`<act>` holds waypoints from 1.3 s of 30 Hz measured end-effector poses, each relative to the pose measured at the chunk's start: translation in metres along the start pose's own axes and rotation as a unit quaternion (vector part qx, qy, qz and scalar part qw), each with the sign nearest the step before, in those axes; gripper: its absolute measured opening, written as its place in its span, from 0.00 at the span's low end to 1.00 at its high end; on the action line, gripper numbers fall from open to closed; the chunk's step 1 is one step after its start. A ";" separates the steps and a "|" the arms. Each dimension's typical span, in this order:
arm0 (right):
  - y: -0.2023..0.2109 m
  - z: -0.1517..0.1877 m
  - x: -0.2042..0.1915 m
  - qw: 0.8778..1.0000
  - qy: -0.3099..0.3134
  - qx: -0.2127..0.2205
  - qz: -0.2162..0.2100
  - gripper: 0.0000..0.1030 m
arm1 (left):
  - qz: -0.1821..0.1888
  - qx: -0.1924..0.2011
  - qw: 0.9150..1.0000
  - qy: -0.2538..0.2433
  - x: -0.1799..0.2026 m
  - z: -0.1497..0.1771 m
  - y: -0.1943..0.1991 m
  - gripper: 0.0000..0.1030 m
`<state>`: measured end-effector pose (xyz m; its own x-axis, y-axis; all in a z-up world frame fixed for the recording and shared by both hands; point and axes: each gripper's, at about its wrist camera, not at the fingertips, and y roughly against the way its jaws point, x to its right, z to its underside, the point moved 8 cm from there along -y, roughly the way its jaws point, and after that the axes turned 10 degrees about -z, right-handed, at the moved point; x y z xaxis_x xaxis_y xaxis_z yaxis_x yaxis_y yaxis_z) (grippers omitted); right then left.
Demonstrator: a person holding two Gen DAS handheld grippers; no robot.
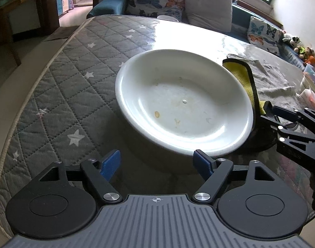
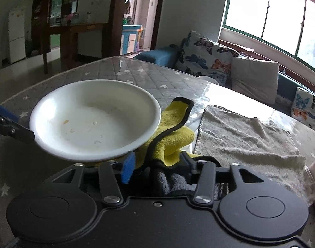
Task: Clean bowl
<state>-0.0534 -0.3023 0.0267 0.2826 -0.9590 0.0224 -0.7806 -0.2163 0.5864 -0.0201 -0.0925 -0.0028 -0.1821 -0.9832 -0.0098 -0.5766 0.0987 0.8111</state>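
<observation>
A wide white bowl stands on the table, with yellowish crumbs and smears inside. My left gripper is open just short of the bowl's near rim, its blue pads wide apart and holding nothing. In the right wrist view its arm reaches to the bowl's left rim. My right gripper is shut on a yellow cloth with black trim. The cloth lies against the bowl's right side and hides one finger.
A crumpled grey towel lies on the table to the right of the bowl. Small containers sit at the far right. The star-quilted tabletop ends in a curved left edge. A sofa with cushions runs behind.
</observation>
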 end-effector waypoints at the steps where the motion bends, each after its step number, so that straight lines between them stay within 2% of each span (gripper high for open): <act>1: 0.001 0.001 -0.001 1.000 -0.004 0.001 0.002 0.57 | -0.001 0.000 1.000 0.001 0.000 0.001 0.000 0.77; 14: 0.016 0.014 -0.005 0.999 -0.049 0.006 0.011 0.69 | -0.016 0.007 1.000 -0.006 0.012 0.011 0.006 0.79; 20: 0.022 0.016 -0.007 0.998 -0.062 0.015 0.014 0.80 | -0.019 0.005 1.000 -0.001 0.015 0.018 0.008 0.79; 26: 0.027 0.019 -0.011 0.997 -0.068 0.020 0.018 0.85 | -0.025 0.010 1.000 -0.001 0.018 0.022 0.011 0.80; 31: 0.032 0.021 -0.016 0.997 -0.071 0.026 0.022 0.96 | -0.032 0.015 0.999 -0.002 0.019 0.025 0.012 0.80; 39: 0.039 0.022 -0.022 0.997 -0.071 0.032 0.027 1.00 | -0.034 0.015 0.999 -0.004 0.020 0.030 0.014 0.80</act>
<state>-0.1022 -0.2937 0.0315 0.1607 -0.9848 -0.0654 -0.8283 -0.1706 0.5337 -0.0557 -0.1064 -0.0094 -0.1480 -0.9865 -0.0696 -0.6114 0.0360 0.7905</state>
